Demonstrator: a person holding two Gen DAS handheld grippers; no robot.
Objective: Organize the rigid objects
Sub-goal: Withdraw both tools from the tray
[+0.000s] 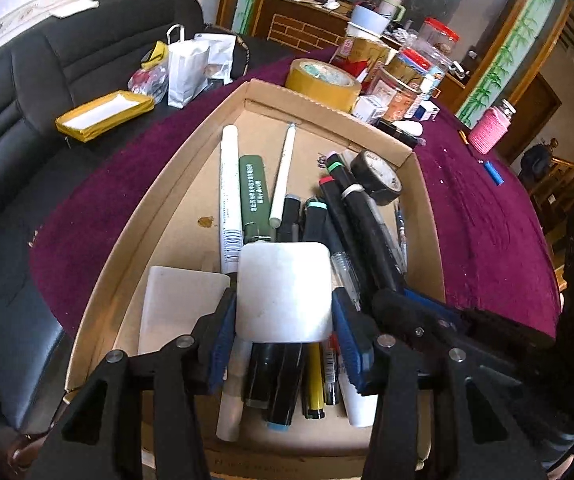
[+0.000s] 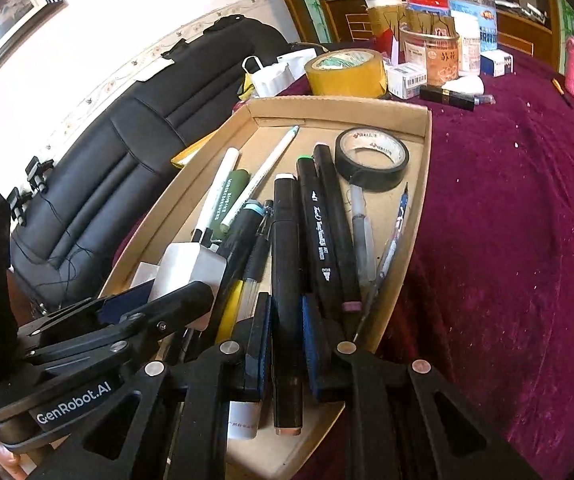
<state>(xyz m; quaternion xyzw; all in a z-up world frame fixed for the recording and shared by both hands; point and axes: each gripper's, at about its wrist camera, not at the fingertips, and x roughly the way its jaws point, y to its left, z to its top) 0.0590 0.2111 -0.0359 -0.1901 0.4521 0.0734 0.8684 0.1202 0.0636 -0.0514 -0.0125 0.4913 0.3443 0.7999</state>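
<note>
We are pinching a white block [image 1: 284,292] in the left tool [image 1: 283,344] and a black marker [image 2: 286,280] in the right tool [image 2: 286,344] (both over the box [image 1: 135,216]).

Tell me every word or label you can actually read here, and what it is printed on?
"GenRobot.AI": on the left gripper, seen from the right wrist.
Black marker: slanted white script, too blurred to read.
Green pen, black tape roll, jars and white box: print too small to read.
</note>
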